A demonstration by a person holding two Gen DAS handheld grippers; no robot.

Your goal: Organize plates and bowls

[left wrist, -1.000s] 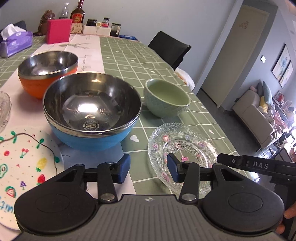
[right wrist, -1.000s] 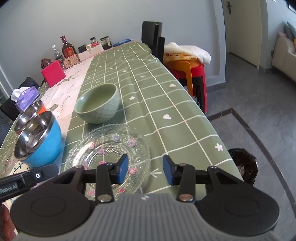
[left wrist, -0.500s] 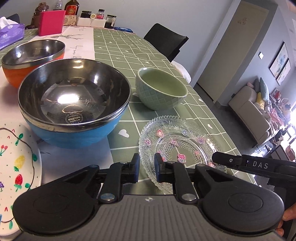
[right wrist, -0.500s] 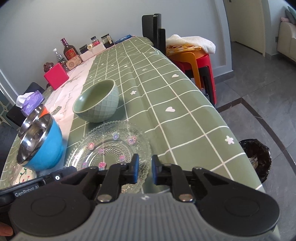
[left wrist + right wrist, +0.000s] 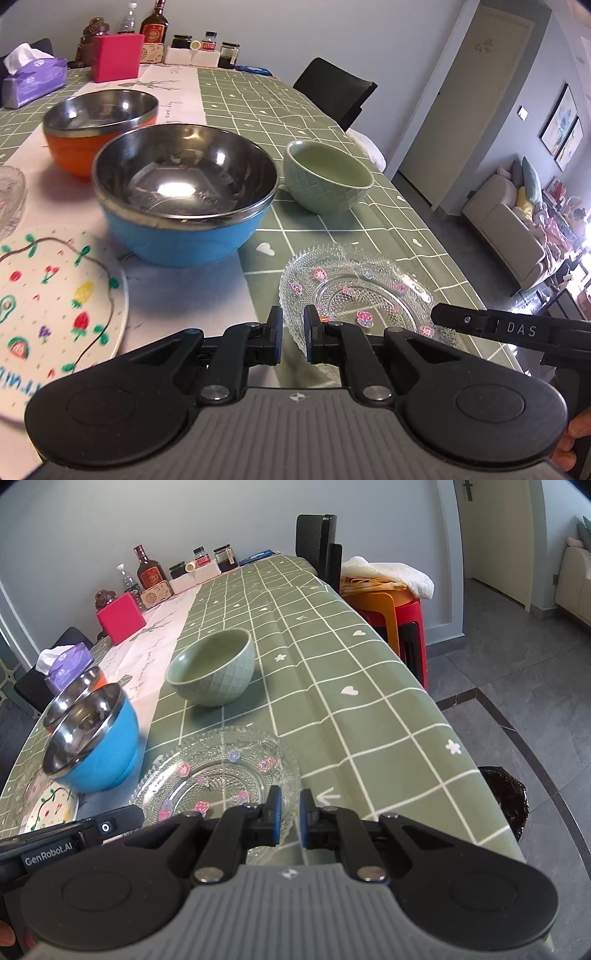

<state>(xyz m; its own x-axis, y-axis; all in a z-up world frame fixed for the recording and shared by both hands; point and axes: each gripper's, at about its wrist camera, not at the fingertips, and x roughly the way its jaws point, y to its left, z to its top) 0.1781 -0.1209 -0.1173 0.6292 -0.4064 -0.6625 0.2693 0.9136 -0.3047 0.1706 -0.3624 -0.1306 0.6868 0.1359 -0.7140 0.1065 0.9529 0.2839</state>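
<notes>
A clear glass plate (image 5: 354, 291) with pink flowers lies on the green tablecloth near the front edge. My left gripper (image 5: 293, 334) is shut on its near left rim. My right gripper (image 5: 289, 814) is shut on the near right rim of the same glass plate (image 5: 218, 764). Behind it stands a green ceramic bowl (image 5: 325, 188). Left of that are a steel-lined blue bowl (image 5: 184, 236) and, further back, a steel-lined orange bowl (image 5: 74, 147). A white plate painted with fruit (image 5: 48, 295) lies at the near left, with another glass dish (image 5: 9, 199) at the left edge.
A tissue box (image 5: 33, 79), a pink box (image 5: 116, 57), bottles and jars stand at the table's far end. A black chair (image 5: 336, 92) and stacked stools with a towel (image 5: 391, 590) stand along the right side. A dark bin (image 5: 506, 805) sits on the floor.
Both grippers went from open to shut, closing onto the near rim of the glass plate. Both views shifted a little over the table.
</notes>
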